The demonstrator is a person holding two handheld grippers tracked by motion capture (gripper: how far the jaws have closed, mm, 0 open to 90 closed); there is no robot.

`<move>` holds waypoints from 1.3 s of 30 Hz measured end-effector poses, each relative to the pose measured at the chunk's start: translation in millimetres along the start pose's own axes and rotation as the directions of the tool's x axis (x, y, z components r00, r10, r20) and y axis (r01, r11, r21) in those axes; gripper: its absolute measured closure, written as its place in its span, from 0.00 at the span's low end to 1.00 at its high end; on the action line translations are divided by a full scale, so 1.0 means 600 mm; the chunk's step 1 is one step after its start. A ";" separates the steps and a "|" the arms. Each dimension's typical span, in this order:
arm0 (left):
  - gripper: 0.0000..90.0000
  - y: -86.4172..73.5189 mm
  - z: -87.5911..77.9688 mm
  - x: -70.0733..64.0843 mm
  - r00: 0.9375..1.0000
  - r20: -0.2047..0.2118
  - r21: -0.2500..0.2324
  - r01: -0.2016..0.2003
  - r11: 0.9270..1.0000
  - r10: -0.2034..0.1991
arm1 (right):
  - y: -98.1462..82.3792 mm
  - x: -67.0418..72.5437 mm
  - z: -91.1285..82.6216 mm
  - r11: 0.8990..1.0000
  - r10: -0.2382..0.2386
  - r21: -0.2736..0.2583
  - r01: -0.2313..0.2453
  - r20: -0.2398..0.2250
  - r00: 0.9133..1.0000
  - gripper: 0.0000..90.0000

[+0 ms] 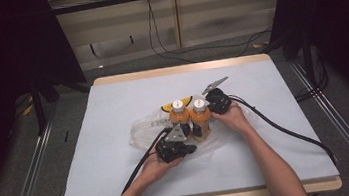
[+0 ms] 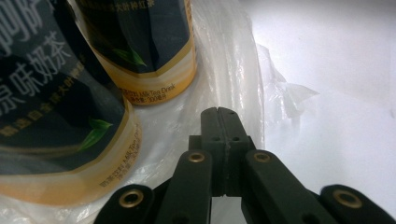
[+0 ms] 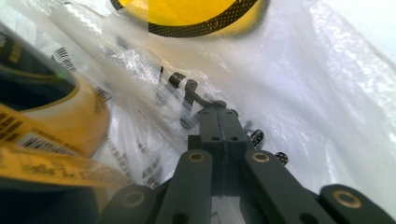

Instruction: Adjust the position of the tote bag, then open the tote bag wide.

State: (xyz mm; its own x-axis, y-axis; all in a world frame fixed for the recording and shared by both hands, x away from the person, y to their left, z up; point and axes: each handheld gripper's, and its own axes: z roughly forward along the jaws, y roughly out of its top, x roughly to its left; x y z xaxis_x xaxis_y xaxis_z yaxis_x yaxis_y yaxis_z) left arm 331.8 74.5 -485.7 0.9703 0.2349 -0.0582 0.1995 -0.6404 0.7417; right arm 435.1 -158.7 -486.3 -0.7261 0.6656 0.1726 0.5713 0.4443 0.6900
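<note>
Left gripper view: the left gripper's (image 2: 218,112) black fingers are pressed together with nothing visibly caught between the pads, tips resting on the crumpled clear plastic bag (image 2: 233,70) just beside the base of the nearer orange milk-tea bottle with a dark label (image 2: 51,116). A second, identical bottle (image 2: 144,46) stands just behind it. In the right gripper view, the right gripper's (image 3: 218,108) fingers are likewise together, tips against the printed film of the same bag; whether a fold is pinched there cannot be told. From the high view, both bottles stand upright side by side on the bag at the middle of the pale blue table (image 1: 112,100), a hand and gripper flanking each side, with a yellow object (image 1: 172,105) lying just behind. The risk, as judged: any tug on the film under the bottles could topple them, since both stand on loose, slippery plastic.
</note>
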 end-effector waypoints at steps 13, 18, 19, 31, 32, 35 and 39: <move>1.00 0.002 -0.004 -0.027 0.998 0.020 0.032 -0.066 0.997 0.065 | 0.019 -0.012 0.007 0.999 0.028 0.028 -0.030 0.075 0.997 1.00; 1.00 -0.004 -0.010 -0.033 0.996 0.045 0.031 -0.073 0.997 0.071 | 0.026 -0.019 0.010 0.999 0.027 0.038 -0.030 0.078 0.997 1.00; 1.00 -0.009 -0.015 -0.033 0.996 0.055 0.030 -0.065 0.997 0.063 | 0.029 -0.021 0.012 0.999 0.015 0.042 -0.019 0.087 0.996 1.00; 1.00 -0.008 -0.017 -0.049 0.993 0.057 0.036 -0.104 0.994 0.102 | 0.038 -0.031 0.020 0.998 0.043 0.030 -0.047 0.118 0.992 1.00; 1.00 -0.008 -0.017 -0.049 0.993 0.058 0.035 -0.108 0.994 0.106 | 0.039 -0.032 0.020 0.998 0.045 0.035 -0.050 0.120 0.992 1.00; 1.00 -0.007 -0.018 -0.050 0.991 0.063 0.042 -0.120 0.992 0.117 | 0.042 -0.033 0.022 0.998 0.045 0.040 -0.050 0.128 0.991 1.00; 1.00 -0.008 -0.018 -0.054 0.992 0.056 0.048 -0.118 0.992 0.115 | 0.048 -0.035 0.026 0.997 0.055 0.041 -0.062 0.150 0.987 1.00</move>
State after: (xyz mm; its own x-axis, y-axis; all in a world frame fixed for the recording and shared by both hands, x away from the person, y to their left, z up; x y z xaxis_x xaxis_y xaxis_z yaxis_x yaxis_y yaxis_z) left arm 298.1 77.8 -479.8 0.9930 0.1181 -0.0102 0.0903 -0.6976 0.7108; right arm 472.8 -150.9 -481.0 -0.6277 0.7717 0.1028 0.6307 0.4266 0.6482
